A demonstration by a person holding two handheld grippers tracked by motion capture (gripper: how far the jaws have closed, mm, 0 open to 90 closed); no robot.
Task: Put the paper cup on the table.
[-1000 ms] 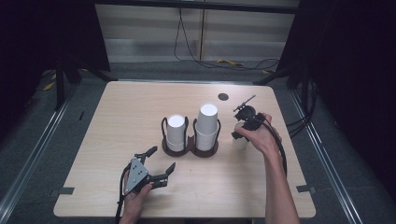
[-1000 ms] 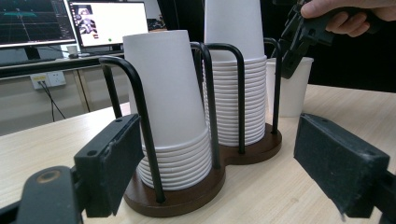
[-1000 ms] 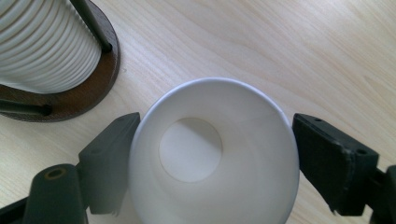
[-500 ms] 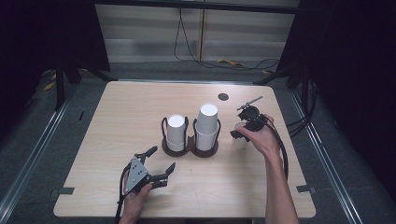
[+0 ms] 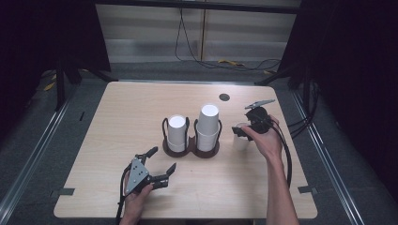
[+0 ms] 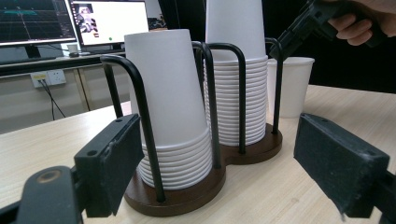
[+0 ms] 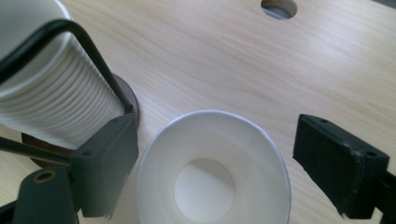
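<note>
I have the right gripper (image 5: pixel 240 130) hanging over a single white paper cup (image 5: pixel 241 138) that stands upright, mouth up, on the table (image 5: pixel 122 108) toward its right edge, just beside the two-slot cup holder (image 5: pixel 190 146) in the middle. In the right gripper view I look straight down into the cup (image 7: pixel 212 172); my jaws stand wide apart on either side of its rim, and neither pad seems to press the paper, though the left one is very close. So I read this cup as out of the rack and set down on the wood, standing on its own. The holder keeps two inverted stacks: the shorter stack (image 5: pixel 177 133) on the left and the taller stack (image 5: pixel 207 126) on the right, the latter nearest the loose cup. My left gripper (image 5: pixel 160 165) waits near the front edge, jaws spread and clamped on nothing, pointed at the rack; in the left gripper view the wire hoops (image 6: pixel 140 100) and the wooden base (image 6: pixel 196 184) sit right ahead of it. What remains, as I judge it, is to draw the right gripper clear of the cup, or to fetch a further cup off a stack if more are wanted.
</note>
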